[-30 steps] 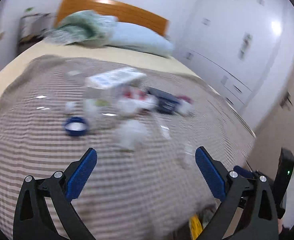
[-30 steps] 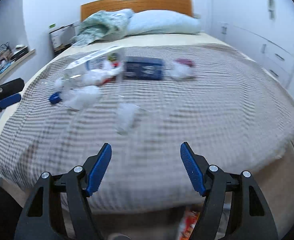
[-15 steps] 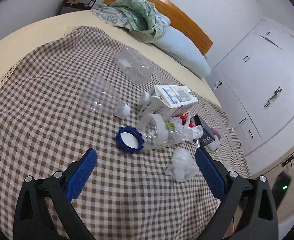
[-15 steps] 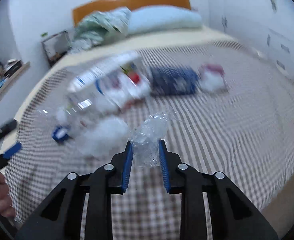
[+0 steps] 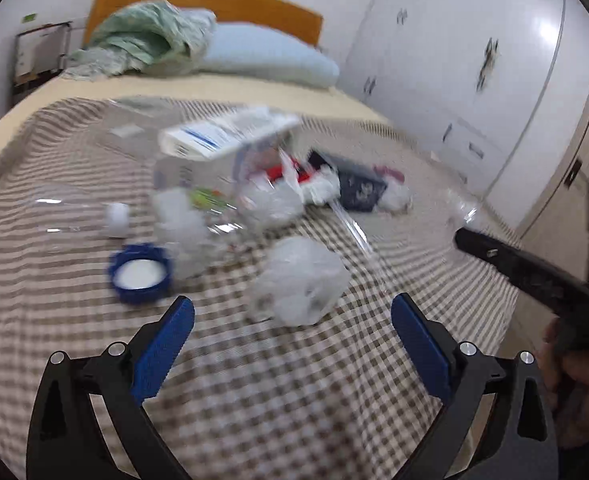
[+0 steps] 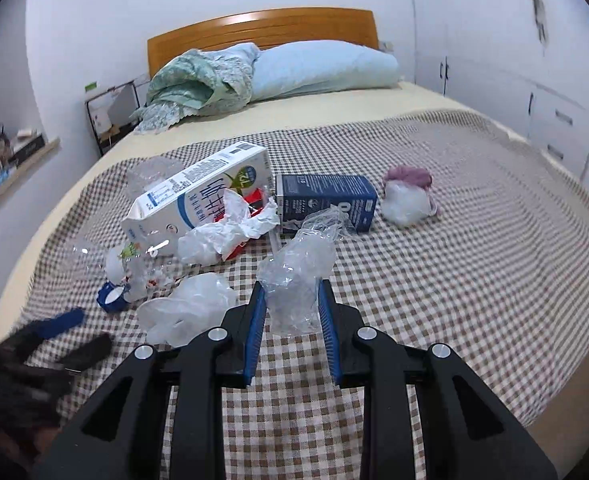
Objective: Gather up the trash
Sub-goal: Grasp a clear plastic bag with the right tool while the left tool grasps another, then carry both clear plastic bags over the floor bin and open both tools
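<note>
right gripper (image 6: pixel 290 312) fingers pinch clear plastic wrap (image 6: pixel 298 280); left gripper (image 5: pixel 292 332) fingers spread wide over checkered blanket (image 5: pixel 254 380).

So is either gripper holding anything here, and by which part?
The right gripper is shut on a crumpled clear plastic wrapper, pinching its lower end while the rest sticks up above the pads. The left gripper is open and holds nothing.

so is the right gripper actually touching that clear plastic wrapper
Touching. The right wrist view shows the right gripper with both blue pads pressed against the crumpled clear plastic wrapper, which bulges up from between them.
</note>
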The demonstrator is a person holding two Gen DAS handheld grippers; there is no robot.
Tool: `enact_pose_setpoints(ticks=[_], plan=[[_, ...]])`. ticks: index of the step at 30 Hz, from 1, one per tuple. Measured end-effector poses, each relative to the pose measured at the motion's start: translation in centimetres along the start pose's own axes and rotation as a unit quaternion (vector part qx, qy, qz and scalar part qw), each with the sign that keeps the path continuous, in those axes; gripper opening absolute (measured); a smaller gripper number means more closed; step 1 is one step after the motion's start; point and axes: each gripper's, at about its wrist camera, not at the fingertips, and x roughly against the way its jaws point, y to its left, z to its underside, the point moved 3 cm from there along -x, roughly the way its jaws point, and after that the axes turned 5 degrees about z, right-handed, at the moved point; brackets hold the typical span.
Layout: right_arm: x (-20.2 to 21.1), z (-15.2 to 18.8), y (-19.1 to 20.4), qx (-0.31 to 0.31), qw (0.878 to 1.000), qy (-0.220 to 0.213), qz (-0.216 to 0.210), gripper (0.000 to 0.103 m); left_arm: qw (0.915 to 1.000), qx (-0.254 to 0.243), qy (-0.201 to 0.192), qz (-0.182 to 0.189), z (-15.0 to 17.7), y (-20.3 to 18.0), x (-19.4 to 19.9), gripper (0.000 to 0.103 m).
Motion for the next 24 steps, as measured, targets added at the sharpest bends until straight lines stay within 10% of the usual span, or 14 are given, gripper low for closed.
enact_pose_setpoints(ticks=[7,12,24], plan=[[-1.2,0.7,-0.4,-0.006,1.000,0.019,-0.018,0.027,0.9988,0.023,0.036,-0.024,-1.4,-0.5,-6.3,0.089],[-2.2,0.9,-1.5,-0.015,0.999,0.033,-0.021,0.027,0.9974,-0.004,0.071,-0.010,-0.3,-1.4,-7.6,0.014],[0.0,0.6,0.6,-0.014,0.997,0.025,-0.071,0.027,1.0000,-0.003,0.005,0.005,-1.9,-3.9,-0.6,0.006]])
